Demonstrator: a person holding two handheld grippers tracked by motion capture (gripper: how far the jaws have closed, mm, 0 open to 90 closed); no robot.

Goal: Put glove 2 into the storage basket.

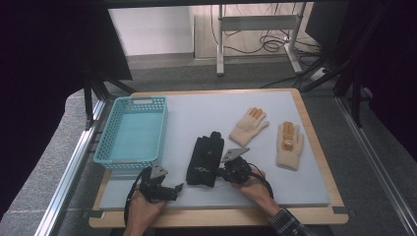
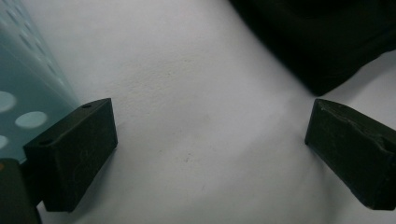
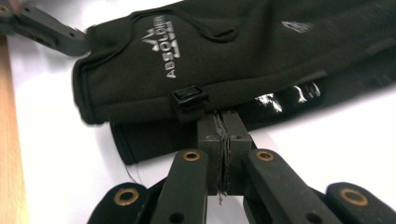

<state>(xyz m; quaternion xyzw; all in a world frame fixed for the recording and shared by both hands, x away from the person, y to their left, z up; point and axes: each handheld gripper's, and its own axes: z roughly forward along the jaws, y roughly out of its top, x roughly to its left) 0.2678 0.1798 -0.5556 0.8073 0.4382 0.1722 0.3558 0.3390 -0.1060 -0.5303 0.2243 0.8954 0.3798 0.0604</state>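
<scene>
Black fleece is what my right fingers [image 1: 220, 173] are at: from the high view, the black gloves [image 1: 205, 161] lie stacked near the middle of the table [image 1: 196, 110], and my right hand [image 1: 253, 189] has brought its fingers against their near right edge, by the cuffs. My left fingers [image 1: 178, 189] sit low on the grey mat just left of that pair, apart from it, with the turquoise basket [image 1: 132, 132] beyond them on the left side of the table. Two cream knitted gloves [image 1: 248, 126] [image 1: 289, 145] lie farther right, well clear of the black ones. Along my left fingers [image 2: 210, 149], I see them standing wide apart with bare grey mat between them, gripping nothing; the basket's perforated wall [image 2: 23, 88] is just beside one finger and a dark edge of the gloves [image 2: 322, 42] lies ahead toward the other. Along my right fingers [image 3: 222, 122], they are pressed together, pads meeting at the edge of the black gloves [image 3: 224, 56] just under a small plastic buckle [image 3: 190, 94]; whether they pinch any fabric between them I cannot tell. White lettering marks the upper glove's cuff, and the second glove lies under it.
</scene>
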